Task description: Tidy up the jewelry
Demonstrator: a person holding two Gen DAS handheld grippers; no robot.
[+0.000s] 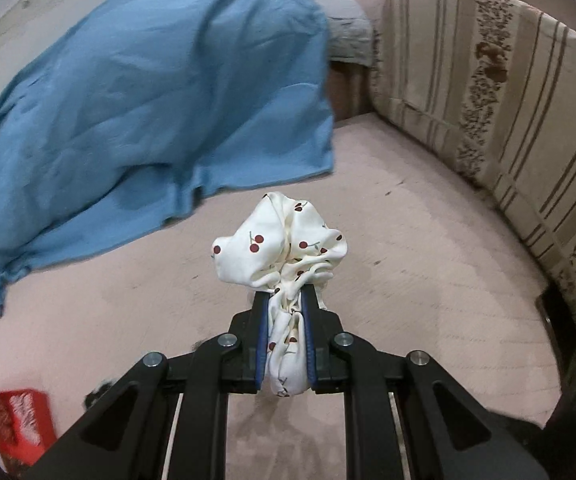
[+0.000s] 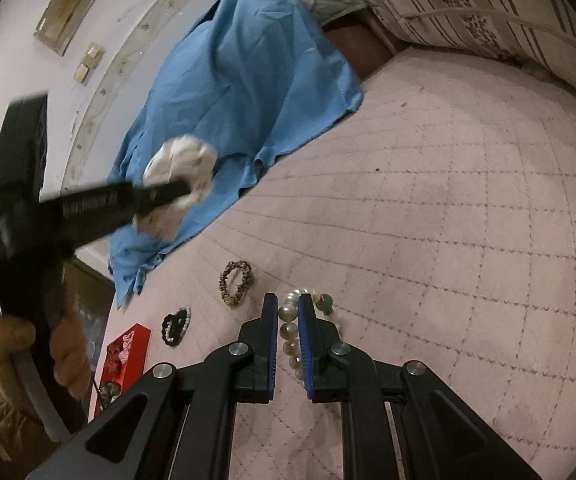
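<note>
My left gripper (image 1: 284,298) is shut on a white scrunchie with red cherries (image 1: 276,248), held above the pink bedspread (image 1: 428,264). The right wrist view shows that same gripper (image 2: 186,190), blurred, carrying the white scrunchie (image 2: 182,164) in front of the blue cloth (image 2: 244,92). My right gripper (image 2: 288,300) is shut on a strand of large pearl beads (image 2: 290,330) with a green bead (image 2: 324,303) at its far end. On the bedspread to the left lie a leopard-print scrunchie (image 2: 236,282), a black-and-white beaded piece (image 2: 176,324) and a red box (image 2: 122,360).
A blue cloth (image 1: 148,100) lies crumpled at the back left. A striped, flowered cushion (image 1: 508,100) stands along the right. The red box (image 1: 22,424) shows at the lower left of the left wrist view. A person's hand (image 2: 64,344) grips the left tool's handle.
</note>
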